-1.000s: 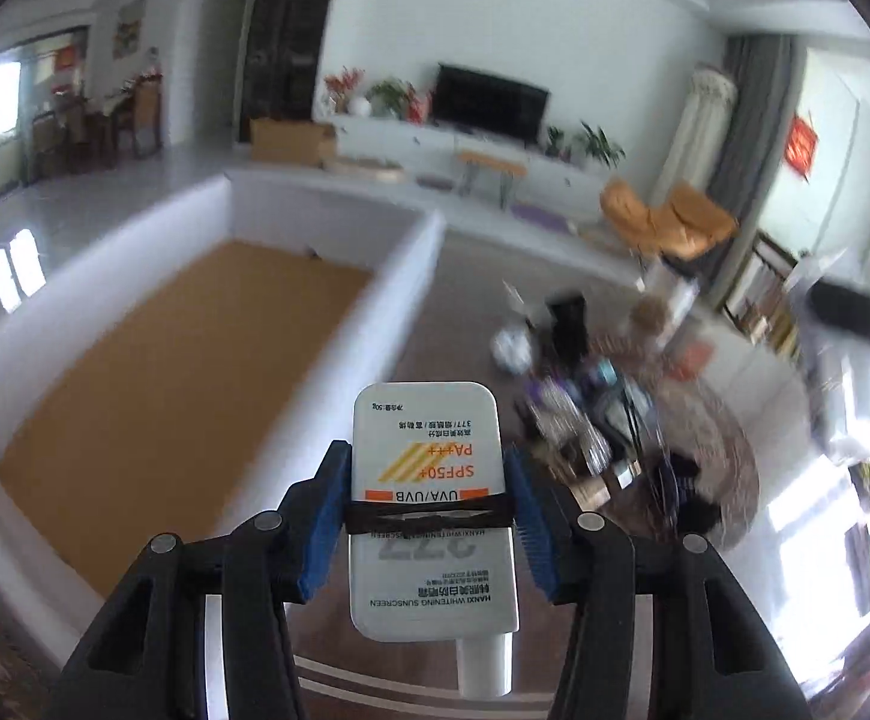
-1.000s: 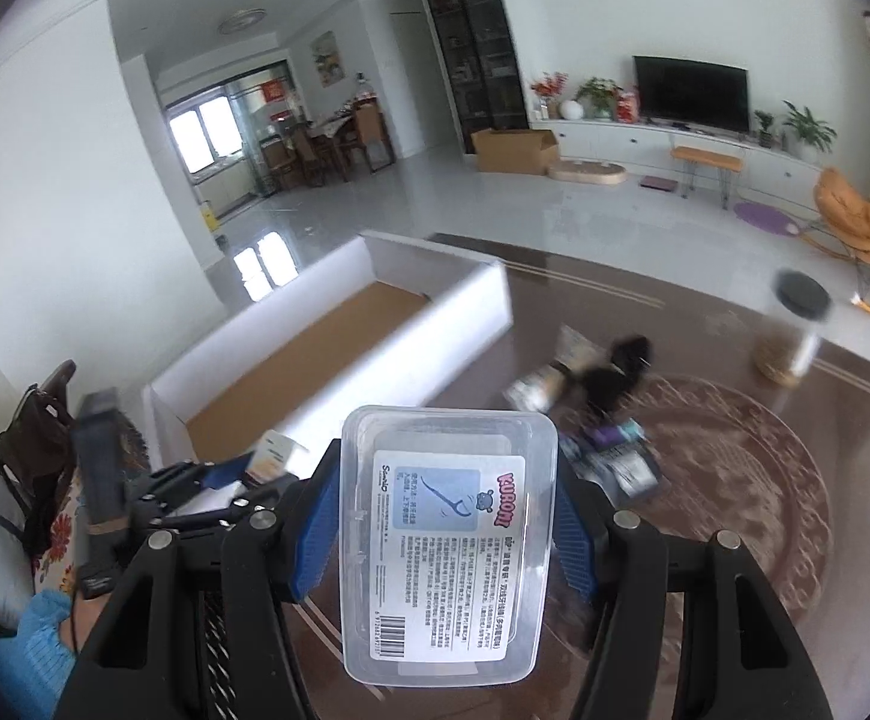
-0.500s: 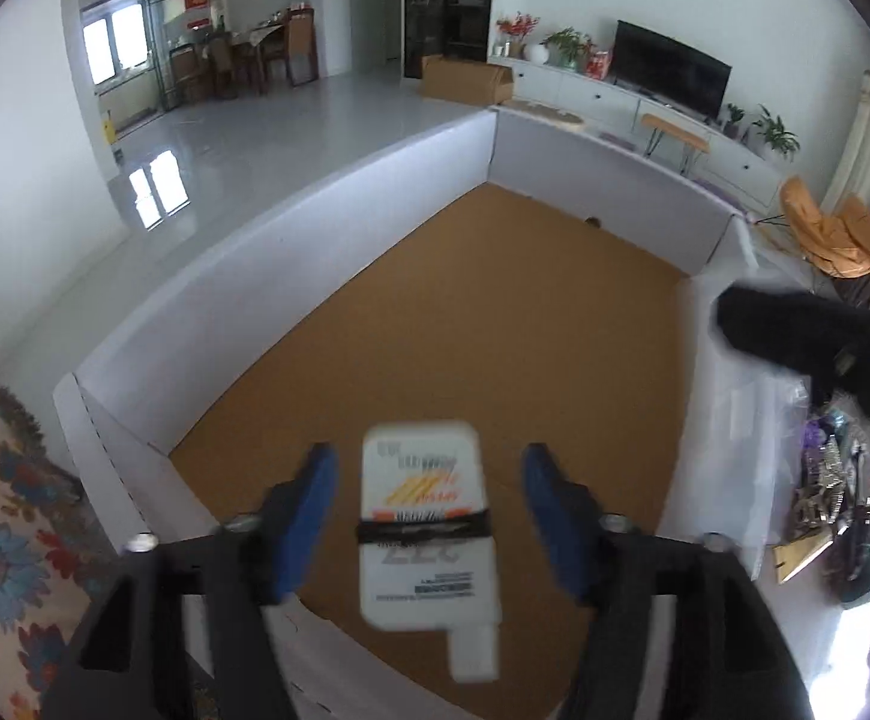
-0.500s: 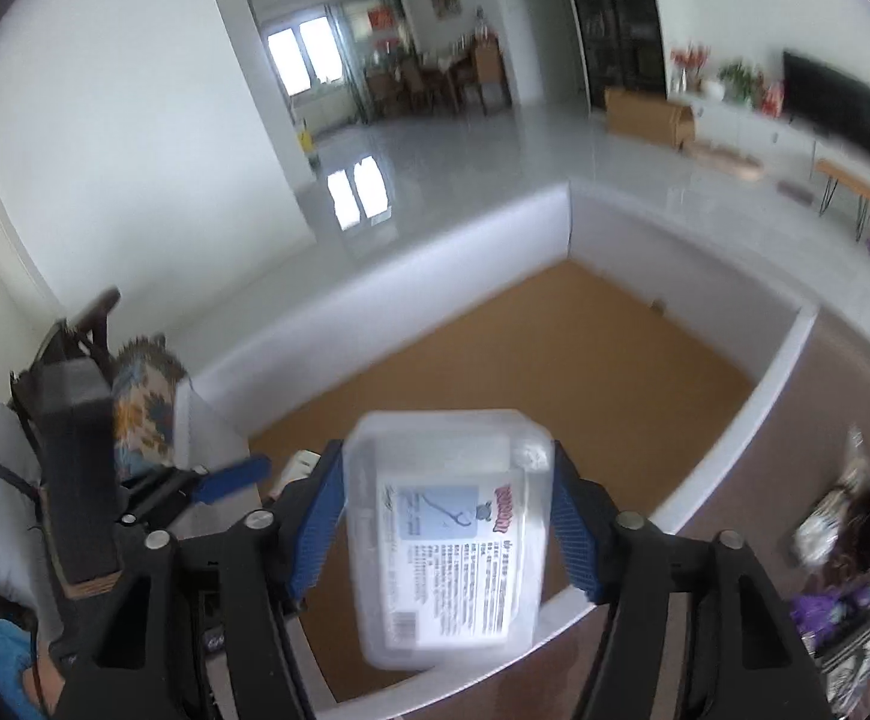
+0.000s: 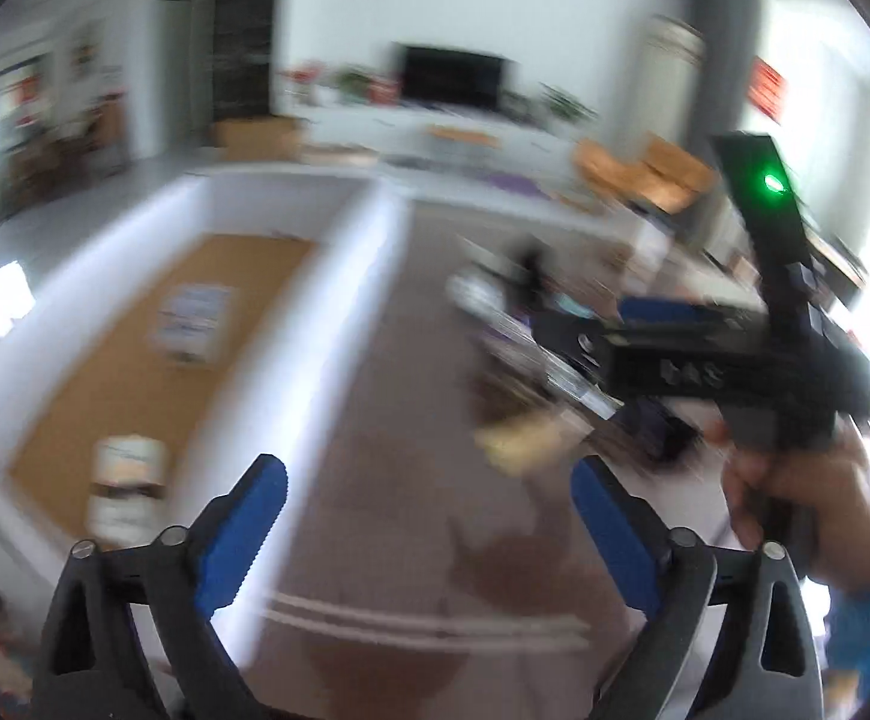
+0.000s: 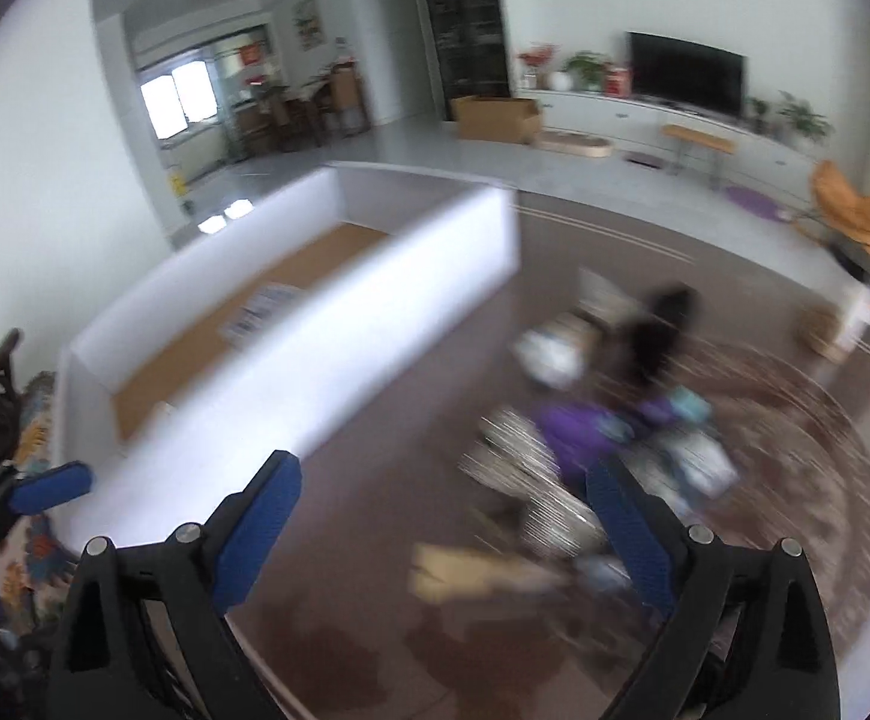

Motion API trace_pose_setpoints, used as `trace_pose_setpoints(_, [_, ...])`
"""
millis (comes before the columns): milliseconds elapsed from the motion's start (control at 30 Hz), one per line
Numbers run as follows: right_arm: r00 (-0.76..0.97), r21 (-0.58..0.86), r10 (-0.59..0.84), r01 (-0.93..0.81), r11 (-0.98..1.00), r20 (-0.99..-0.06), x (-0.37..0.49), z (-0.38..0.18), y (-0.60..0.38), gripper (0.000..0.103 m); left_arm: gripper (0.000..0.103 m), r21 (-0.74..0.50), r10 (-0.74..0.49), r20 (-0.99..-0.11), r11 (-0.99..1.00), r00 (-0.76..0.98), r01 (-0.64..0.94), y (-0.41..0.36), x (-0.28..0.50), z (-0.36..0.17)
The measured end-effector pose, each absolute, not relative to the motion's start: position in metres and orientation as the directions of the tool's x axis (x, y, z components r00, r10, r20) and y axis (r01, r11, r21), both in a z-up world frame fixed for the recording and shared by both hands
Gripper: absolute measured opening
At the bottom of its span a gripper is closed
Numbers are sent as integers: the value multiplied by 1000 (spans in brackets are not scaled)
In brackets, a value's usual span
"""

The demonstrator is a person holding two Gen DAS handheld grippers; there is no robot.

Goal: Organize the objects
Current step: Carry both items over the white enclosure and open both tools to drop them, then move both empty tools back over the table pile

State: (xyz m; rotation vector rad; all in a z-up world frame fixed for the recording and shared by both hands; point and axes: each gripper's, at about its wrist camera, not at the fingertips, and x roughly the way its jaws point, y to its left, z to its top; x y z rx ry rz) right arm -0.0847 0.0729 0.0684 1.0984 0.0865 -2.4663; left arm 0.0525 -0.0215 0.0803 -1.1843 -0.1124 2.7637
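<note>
Objects [image 6: 603, 438] lie heaped on the brown table [image 6: 411, 420] right of the white box [image 6: 339, 324]; two more, a tube [image 5: 126, 483] and a flat case [image 5: 192, 321], rest on its cork floor (labels too blurred to read). The left gripper [image 5: 429, 531] and right gripper [image 6: 444, 519] are both opening, nothing between their jaws. Bare table runs between box wall and heap.

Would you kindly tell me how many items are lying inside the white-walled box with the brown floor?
2, as far as the blur allows. In the white-walled box, a pale flat container lies mid-floor and a white tube at the near end. The wall may hide more.
</note>
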Motion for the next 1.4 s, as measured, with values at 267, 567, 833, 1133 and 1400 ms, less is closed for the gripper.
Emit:
trace_pose_setpoints(267, [-590,80,-133,116,-990,-796,-9,-1,246,96,96,92,35,-674,-987,-738,-132,20,59,63])
trace_pose_setpoints(567, [-631,166,-148,31,-986,-761,23,-8,287,96,97,189,-189,-480,-976,-857,109,-68,7,104])
trace_pose_setpoints(833, [-644,149,-175,95,-984,-745,27,-11,260,96,95,219,-143,-644,-976,-752,-1,-82,-34,64])
trace_pose_setpoints(1133, [-639,180,-179,65,-981,-748,26,-21,260,96,93,249,-155,-647,-968,-747,-15,-42,-21,62])
trace_pose_setpoints(1400, [-654,195,-181,52,-980,-735,28,-22,261,96,93,296,-127,-646,-951,-753,-94,-6,-1,61])
